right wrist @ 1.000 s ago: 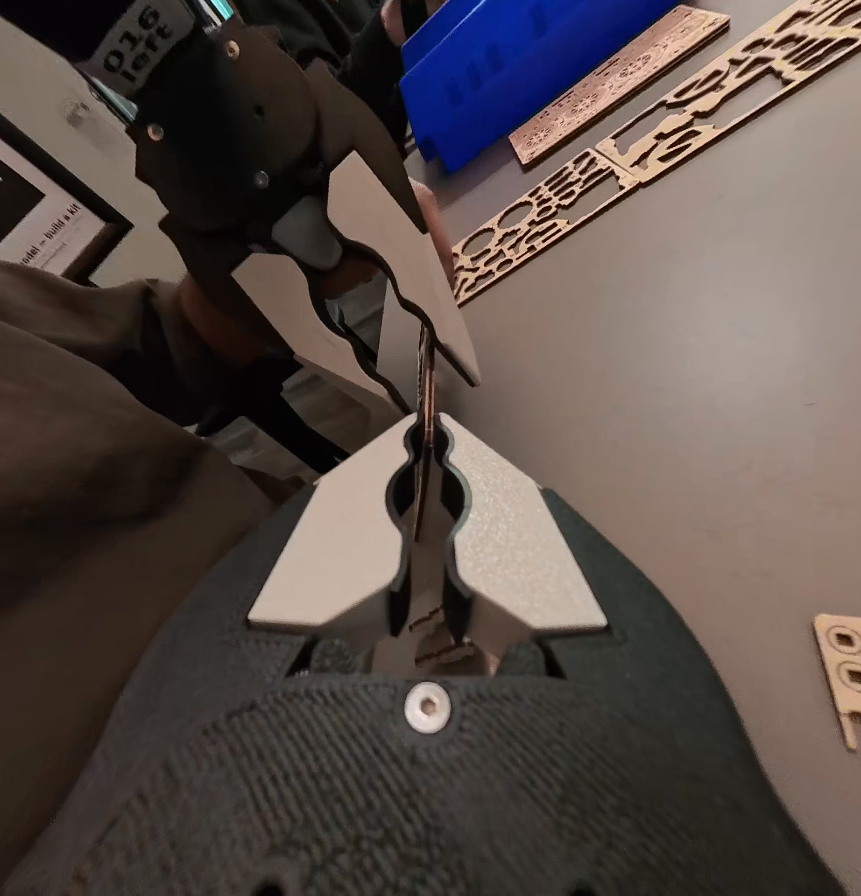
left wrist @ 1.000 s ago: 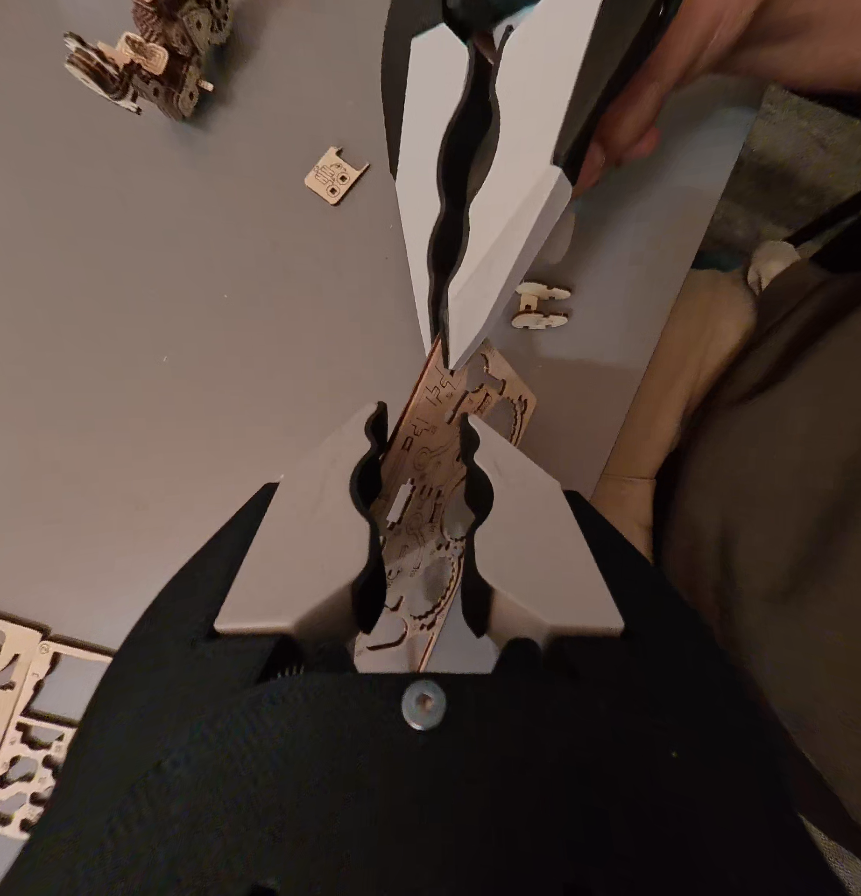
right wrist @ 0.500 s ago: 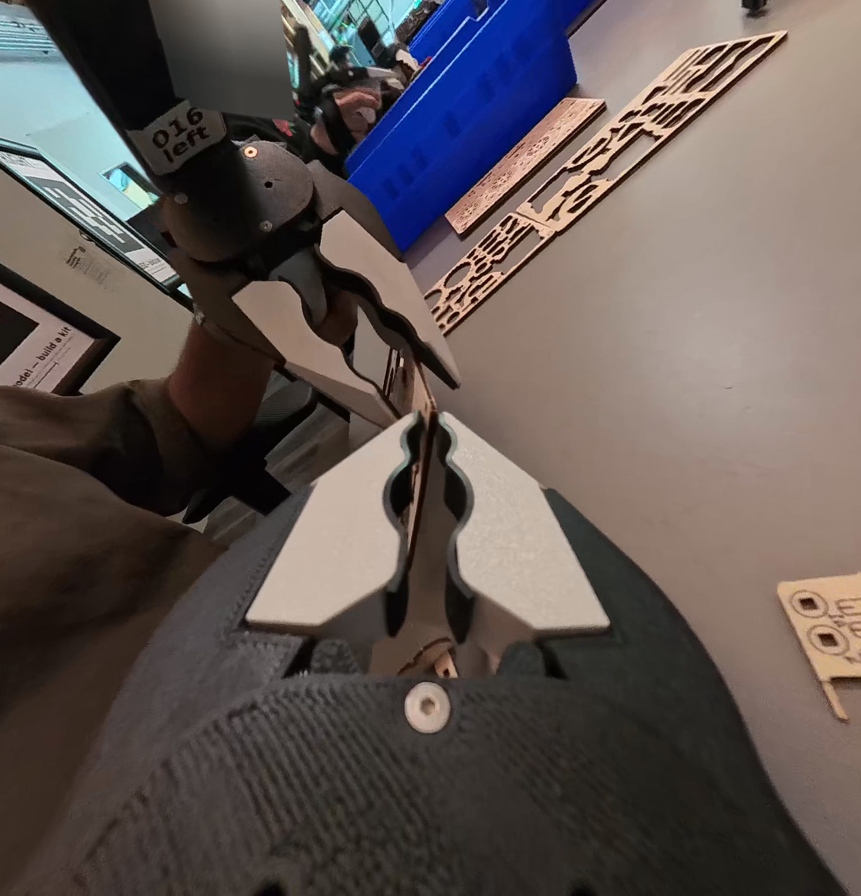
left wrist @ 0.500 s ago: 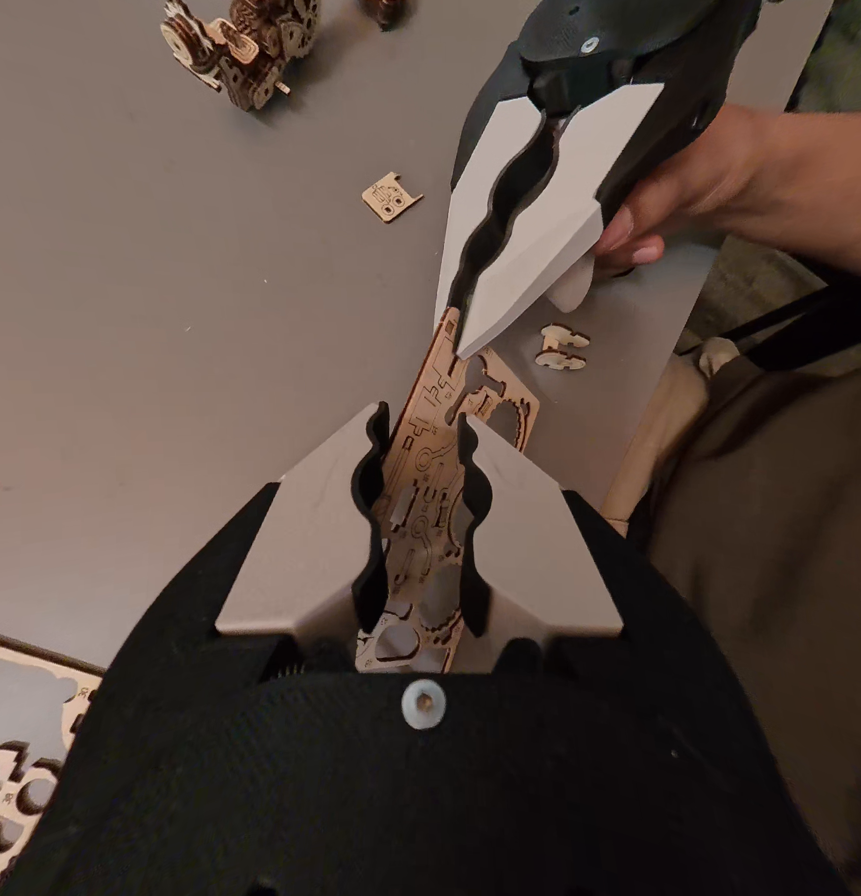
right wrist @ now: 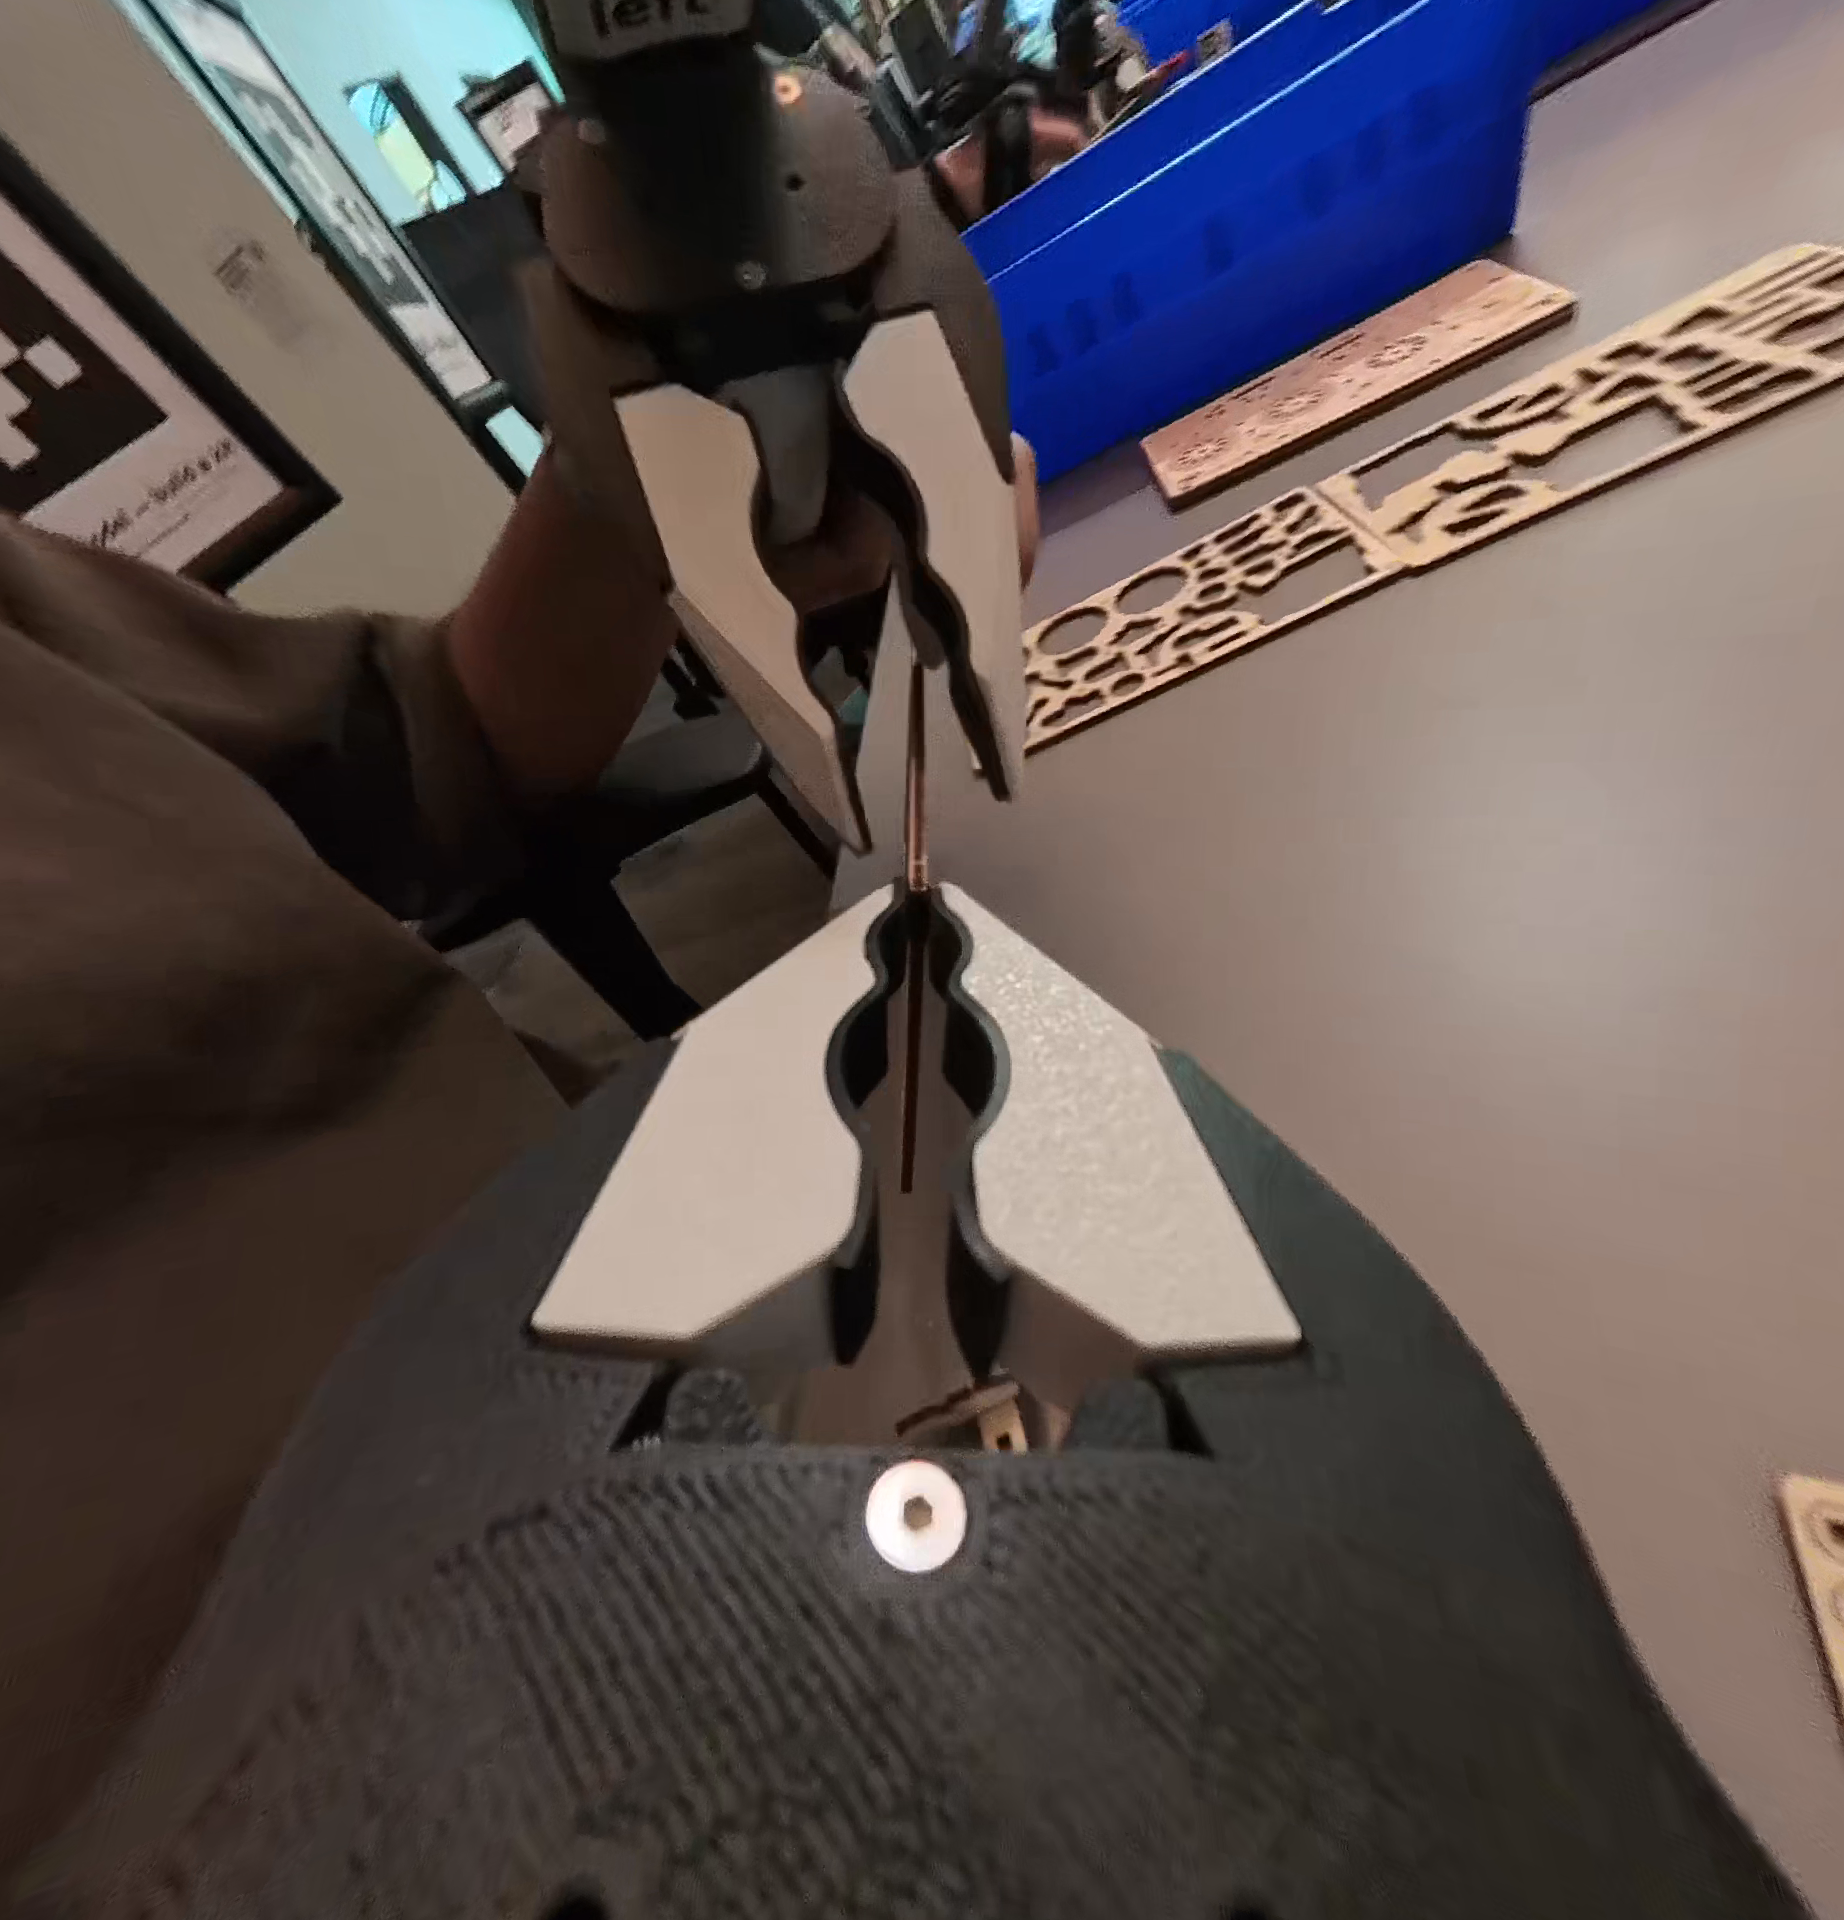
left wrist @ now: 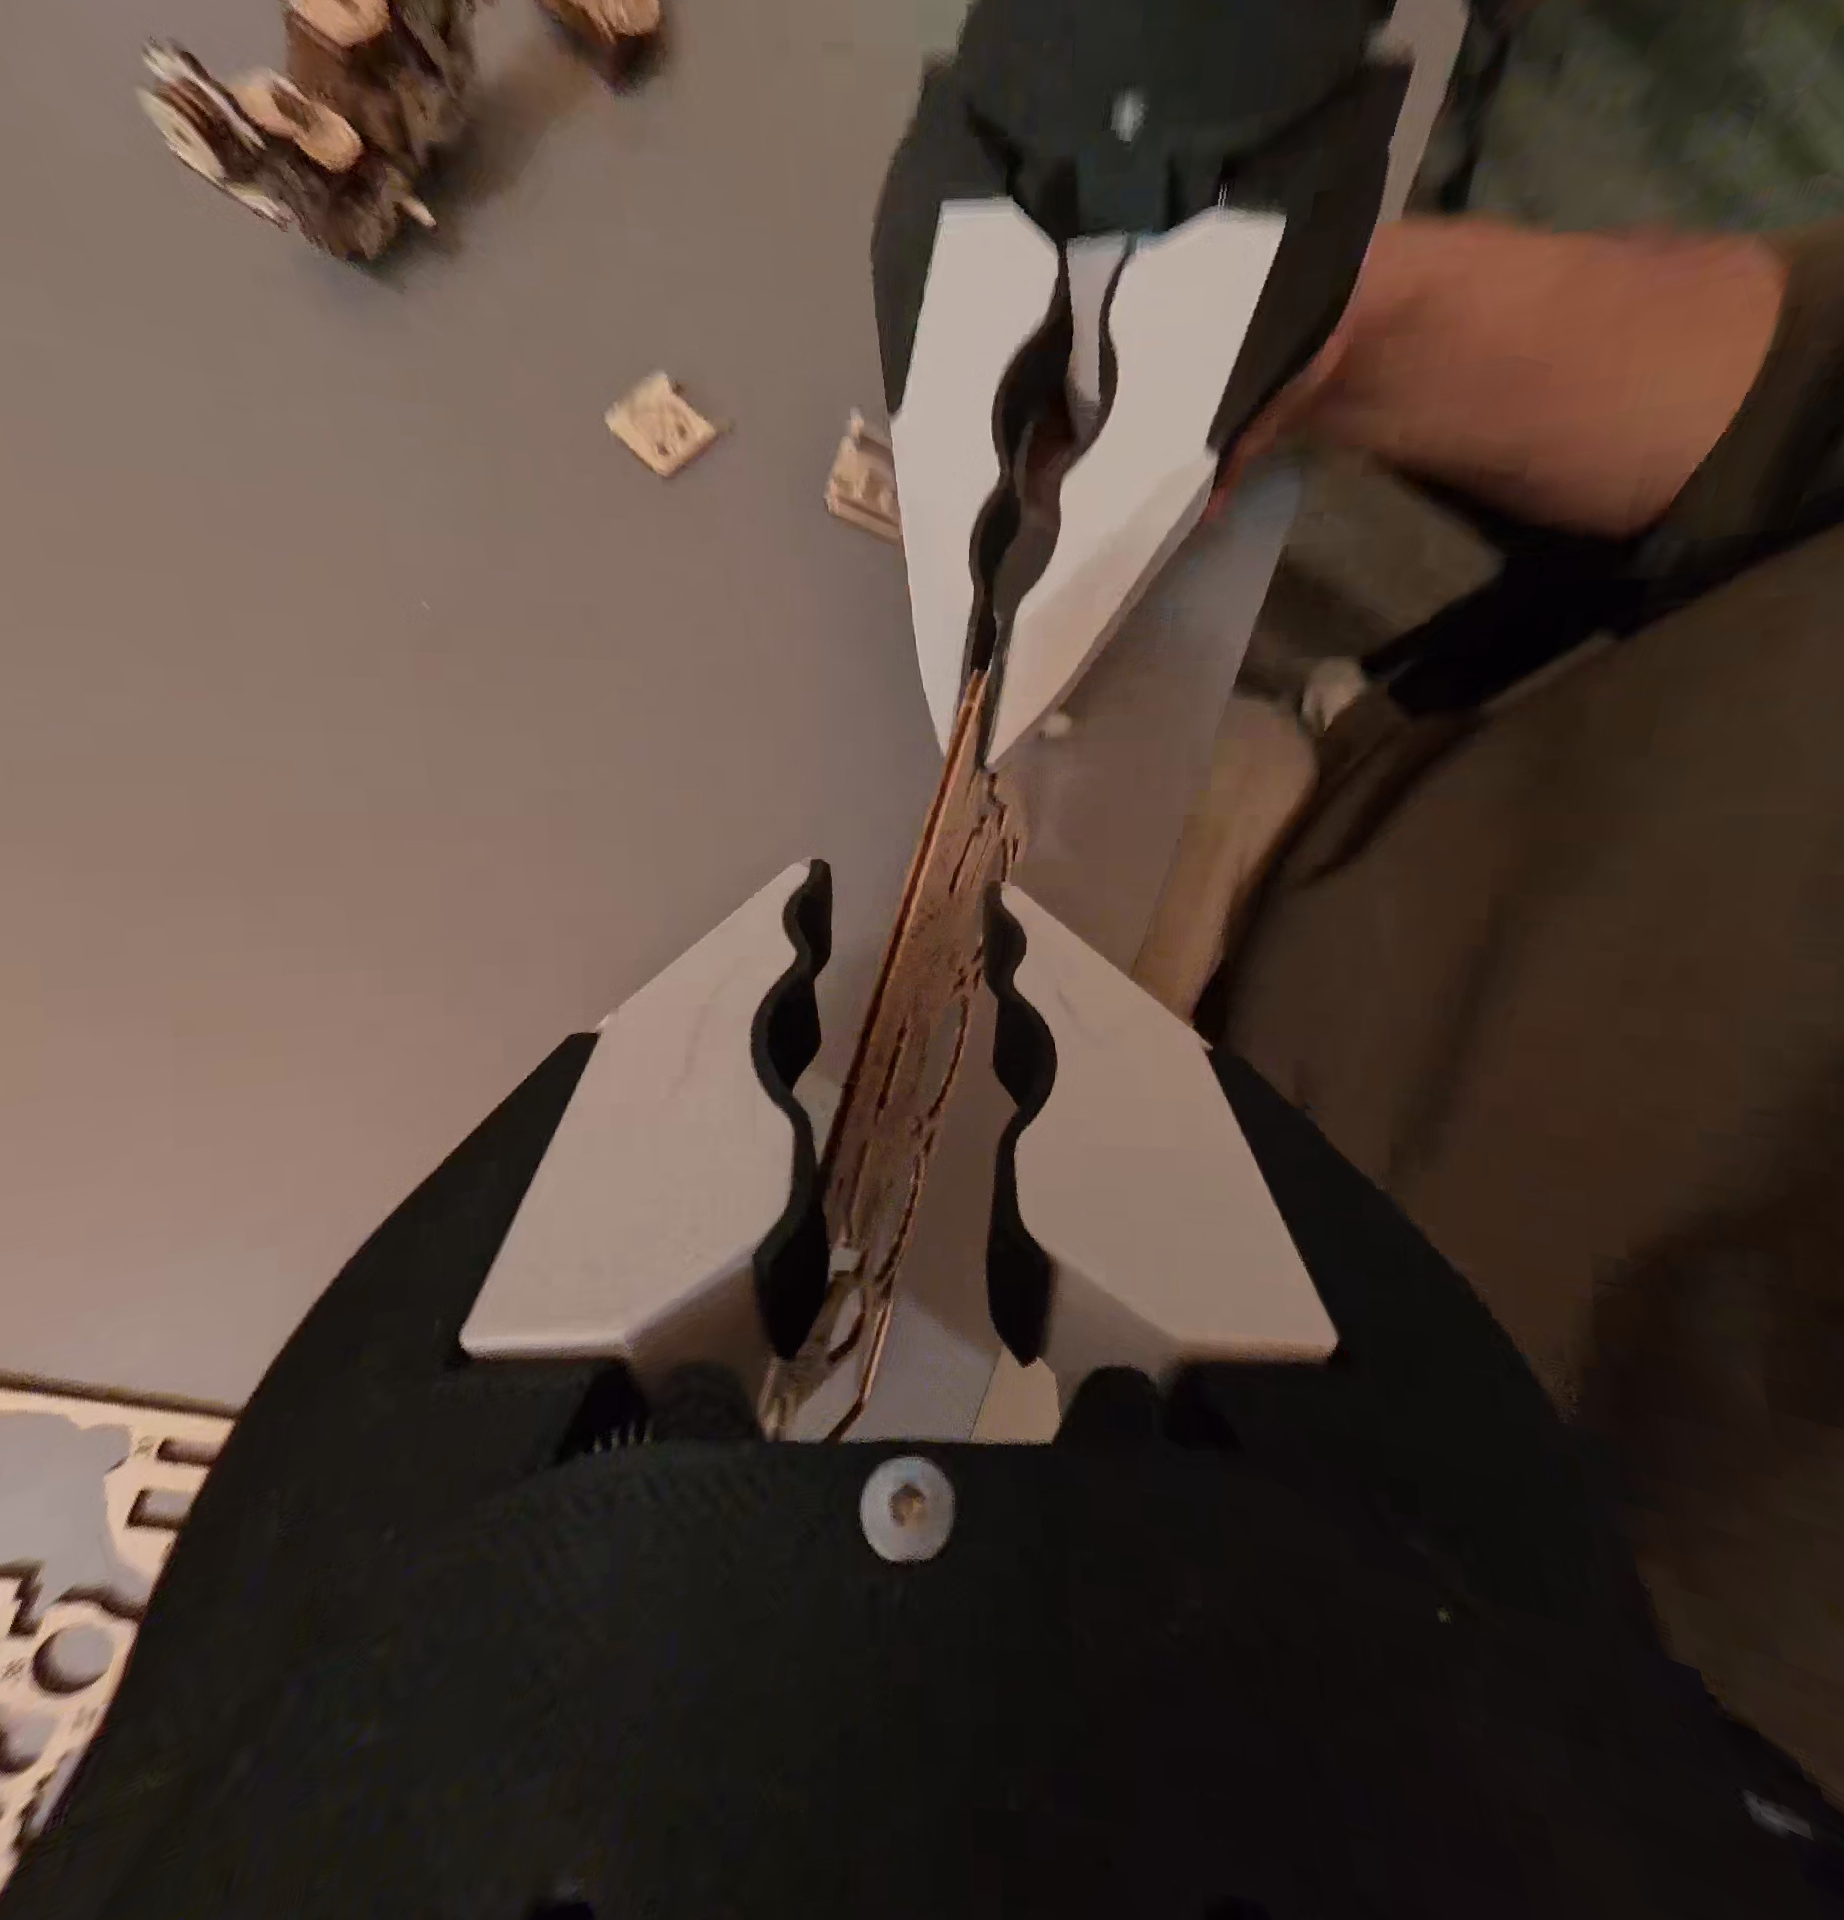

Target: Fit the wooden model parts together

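Note:
A thin laser-cut wooden parts sheet (left wrist: 939,997) is held in the air over the grey table (left wrist: 274,727), nearly edge-on. My right gripper (right wrist: 918,894) is shut on one end of the wooden sheet (right wrist: 913,748); it also shows in the left wrist view (left wrist: 978,727). My left gripper (left wrist: 902,894) is open, with its fingers on either side of the sheet's other end. The sheet leans against the left pad (left wrist: 788,1226) and stands clear of the right one. The left gripper also shows in the right wrist view (right wrist: 928,816).
A part-built wooden model (left wrist: 294,156) stands at the far left, with small loose pieces (left wrist: 663,426) near it. Emptied cut-out sheets (right wrist: 1417,520) and a brown sheet (right wrist: 1354,384) lie by a blue bin (right wrist: 1261,260). The table edge and a person's body are at the right. Less than 4 cm separates the two grippers' tips.
The sheet has turned from showing its face to nearly edge-on between the left fingers. The right gripper has swung round with it, still shut on its end. The left jaws stay apart.

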